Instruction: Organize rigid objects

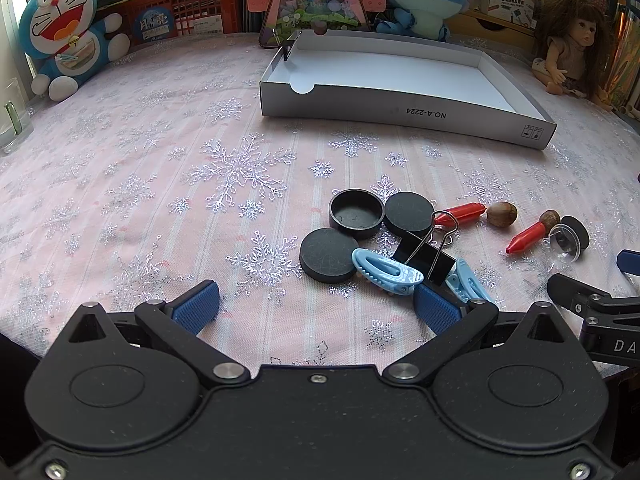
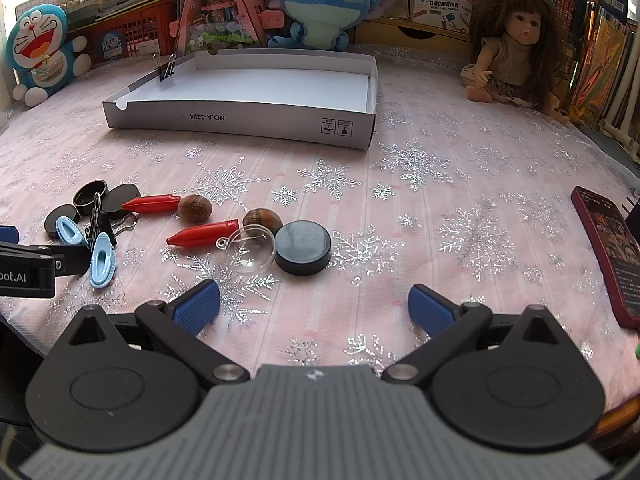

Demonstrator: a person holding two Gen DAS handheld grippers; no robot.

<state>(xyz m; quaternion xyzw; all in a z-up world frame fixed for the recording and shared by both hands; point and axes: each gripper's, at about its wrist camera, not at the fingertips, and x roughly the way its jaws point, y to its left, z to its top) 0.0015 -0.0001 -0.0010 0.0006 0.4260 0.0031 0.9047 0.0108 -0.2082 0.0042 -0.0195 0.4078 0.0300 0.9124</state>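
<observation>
Left gripper (image 1: 316,306): jaws spread wide, nothing between the blue pads (image 1: 196,306), low over the pink snowflake tablecloth (image 1: 140,184). Just ahead of its right finger: two light-blue hair clips (image 1: 386,272), one partly behind that finger, and a black binder clip (image 1: 426,254) lying across them. Slightly further ahead: three black round caps (image 1: 328,255), two flat side up, one hollow side up (image 1: 356,213), touching or nearly so. Ahead and to the right: two red crayon-shaped pieces (image 1: 460,213), each with a brown nut-like piece (image 1: 502,213) at its blunt end, then a clear plastic half-sphere (image 1: 564,242) against a fourth black cap (image 1: 578,231). Far ahead: white cardboard box tray (image 1: 400,114), open top, marked NO.A-2224, a small binder clip (image 1: 287,49) clamped on its far-left rim. Right gripper (image 2: 314,308): jaws likewise wide apart, holding nothing. Just ahead, a little left of centre: the black cap (image 2: 303,246) touching the clear half-sphere (image 2: 250,252). Further left: red pieces (image 2: 204,234), nuts (image 2: 194,207), clips and remaining caps (image 2: 60,220), beside the left gripper's finger. Well to the right: dark-red phone (image 2: 612,250), face up. Far ahead: box tray (image 2: 240,122); behind it, plush toys (image 2: 320,4) and a doll (image 2: 512,40).
</observation>
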